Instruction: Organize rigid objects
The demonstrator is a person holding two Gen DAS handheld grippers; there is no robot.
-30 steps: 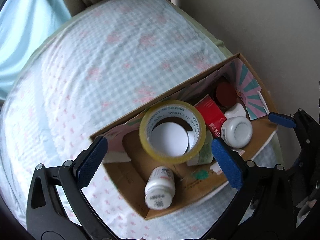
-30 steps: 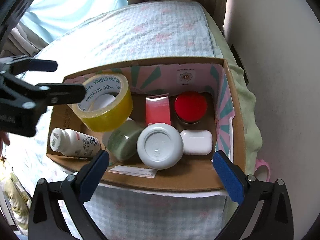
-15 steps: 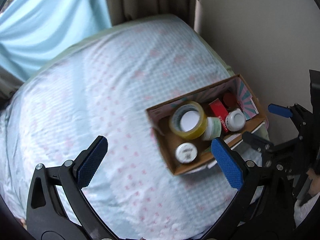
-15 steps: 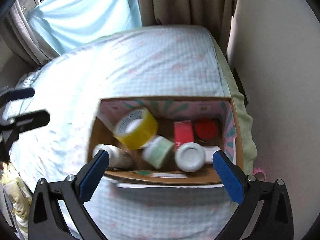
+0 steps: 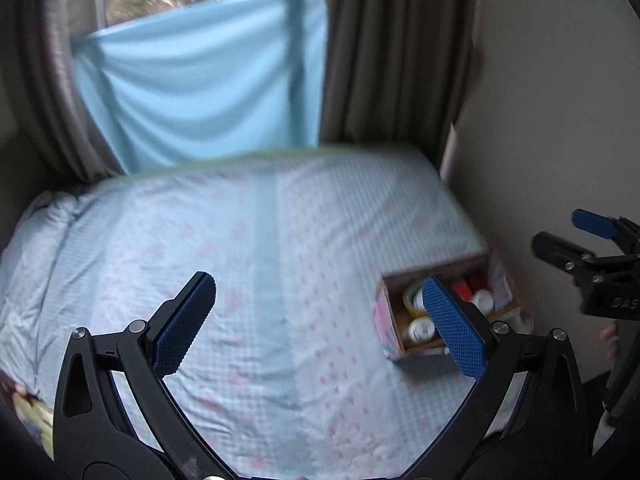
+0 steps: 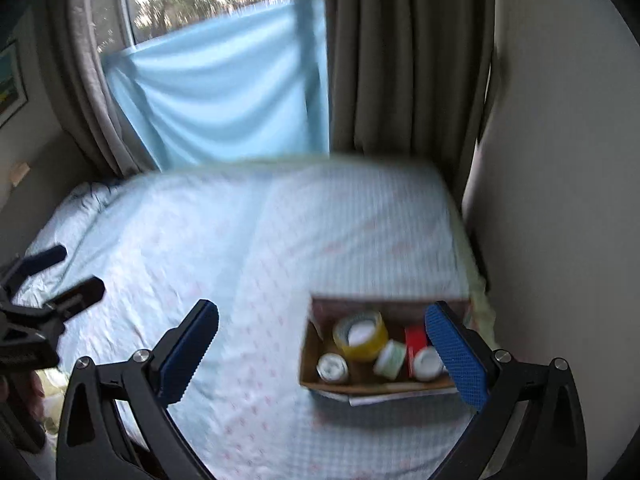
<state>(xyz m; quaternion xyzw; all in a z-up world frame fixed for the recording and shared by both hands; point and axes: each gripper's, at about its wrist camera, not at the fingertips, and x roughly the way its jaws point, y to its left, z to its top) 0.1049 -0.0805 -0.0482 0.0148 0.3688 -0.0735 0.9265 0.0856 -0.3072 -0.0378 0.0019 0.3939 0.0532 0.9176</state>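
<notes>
On bed (image 6: 248,240), box (image 6: 320,382) holds tape (image 6: 360,334), bottles; both hand-held grippers (image 5: 320,320) (image 6: 328,354) apart, empty; sorting looks finished, nothing left to fetch.

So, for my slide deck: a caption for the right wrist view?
Open right gripper above a bed, cardboard box holding tape and jars.

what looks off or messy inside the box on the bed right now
Nothing is spilled or visibly damaged. The box sits at the bed's right edge by the wall. Inside, the tape roll is propped at a tilt and the green jar leans beside it. Both grippers are open and empty.
</notes>
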